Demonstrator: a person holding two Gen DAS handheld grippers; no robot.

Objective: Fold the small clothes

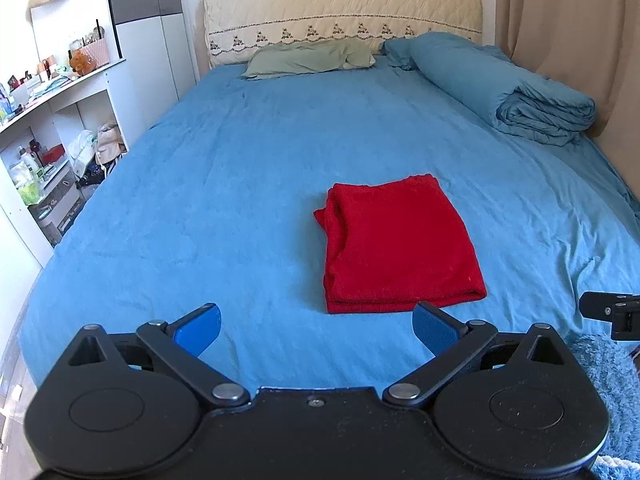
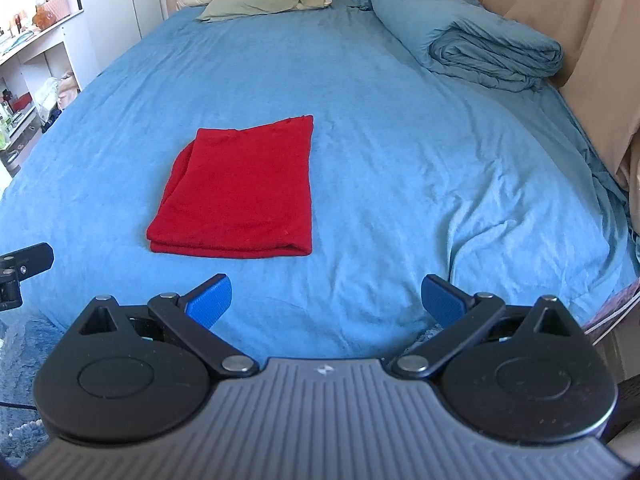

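Note:
A red garment (image 1: 396, 244) lies folded into a neat rectangle on the blue bed sheet (image 1: 224, 184); in the right wrist view the red garment (image 2: 240, 192) sits ahead and to the left. My left gripper (image 1: 316, 330) hovers just short of its near edge, open, with nothing between its blue pads. My right gripper (image 2: 326, 300) is also open and empty, held back near the foot of the bed, to the right of the cloth. Part of the right gripper (image 1: 612, 312) shows at the edge of the left wrist view, and part of the left gripper (image 2: 20, 268) at the edge of the right wrist view.
A rolled blue duvet (image 1: 516, 92) lies along the bed's far right beside a beige curtain (image 1: 568, 20). A green pillow (image 1: 308, 58) rests at the quilted headboard (image 1: 340, 12), with plush toys on top. White shelves (image 1: 60, 120) full of items stand on the left. A blue shaggy rug (image 1: 612, 392) covers the floor.

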